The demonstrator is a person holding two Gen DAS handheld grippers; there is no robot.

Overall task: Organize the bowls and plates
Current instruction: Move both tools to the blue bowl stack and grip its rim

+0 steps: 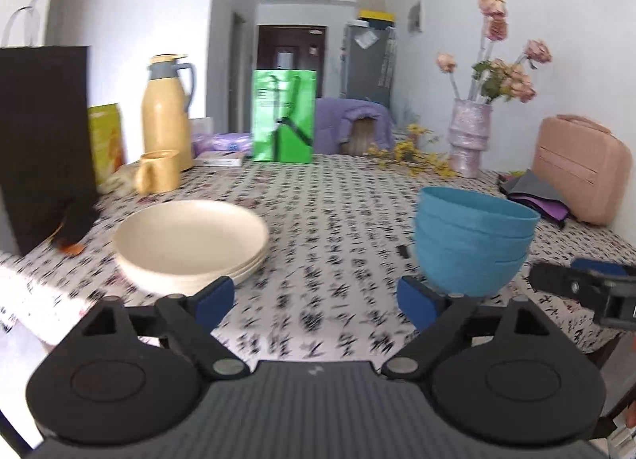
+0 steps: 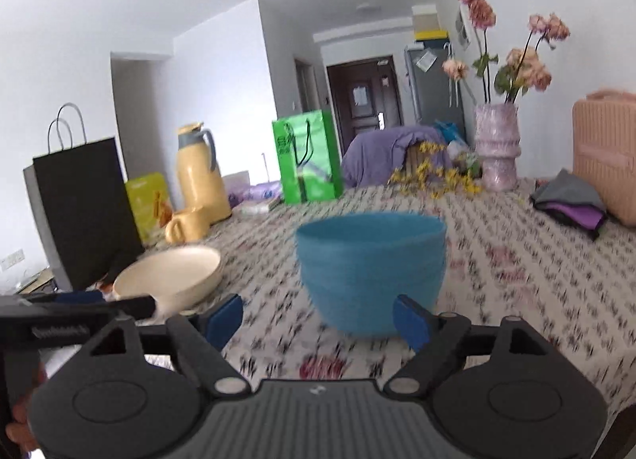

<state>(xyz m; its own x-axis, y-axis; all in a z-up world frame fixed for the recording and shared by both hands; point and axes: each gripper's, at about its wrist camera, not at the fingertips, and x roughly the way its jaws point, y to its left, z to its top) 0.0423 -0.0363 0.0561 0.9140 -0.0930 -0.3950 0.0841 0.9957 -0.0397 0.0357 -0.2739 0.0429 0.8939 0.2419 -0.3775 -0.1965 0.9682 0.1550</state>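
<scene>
A stack of cream plates (image 1: 190,244) sits on the patterned tablecloth (image 1: 326,228) at the left. A stack of blue bowls (image 1: 473,238) stands to its right. My left gripper (image 1: 316,302) is open and empty, short of both stacks and between them. My right gripper (image 2: 318,318) is open and empty, just in front of the blue bowls (image 2: 371,268). The cream plates also show in the right wrist view (image 2: 171,276), left of the bowls. The right gripper's side shows in the left wrist view (image 1: 584,288) at the right edge.
A black paper bag (image 1: 43,141), a yellow thermos (image 1: 167,109) and a yellow mug (image 1: 157,171) stand at the back left. A green bag (image 1: 284,115), a vase of flowers (image 1: 469,137), a pink case (image 1: 580,169) and folded cloth (image 2: 568,204) line the back and right.
</scene>
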